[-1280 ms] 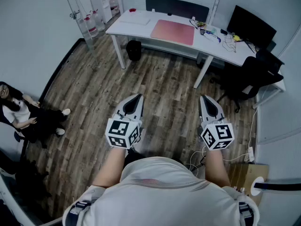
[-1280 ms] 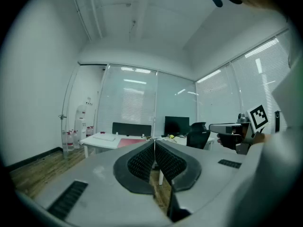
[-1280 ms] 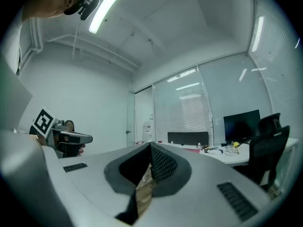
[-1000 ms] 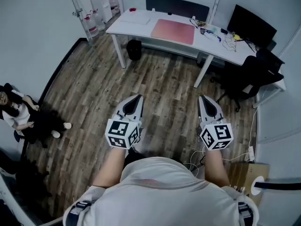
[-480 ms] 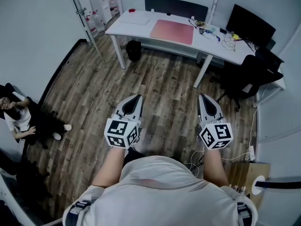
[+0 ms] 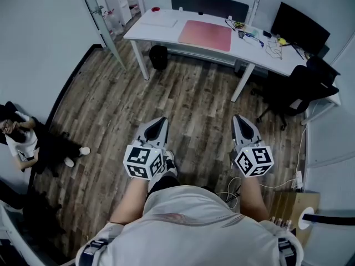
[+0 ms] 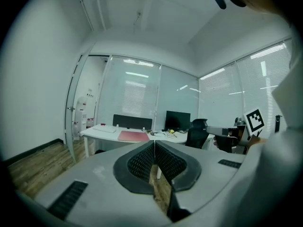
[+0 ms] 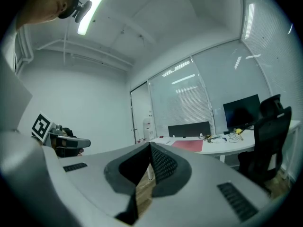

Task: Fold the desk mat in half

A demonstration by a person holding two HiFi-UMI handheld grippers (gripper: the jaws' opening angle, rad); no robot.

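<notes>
A pink desk mat (image 6: 205, 35) lies flat on the white desk (image 6: 145, 35) across the room, far ahead of both grippers. My left gripper (image 6: 160, 121) and right gripper (image 6: 239, 118) are held side by side at waist height over the wooden floor. Both are shut with nothing between their jaws. In the left gripper view the mat (image 7: 134, 136) shows beyond the shut left gripper (image 7: 154, 144). The right gripper view has the mat (image 8: 188, 145) just right of the shut right gripper (image 8: 150, 146).
A black office chair (image 6: 291, 90) stands at the desk's right end, with a monitor (image 6: 299, 22) and cables (image 6: 249, 35) on the desk. A black bin (image 6: 158, 57) sits under the desk. A person (image 6: 19, 140) sits at the left wall. A cardboard box (image 6: 288, 206) lies at lower right.
Both grippers sit slightly lower in the head view and a shoe has come into sight under the left one. The seated person at the left has shifted.
</notes>
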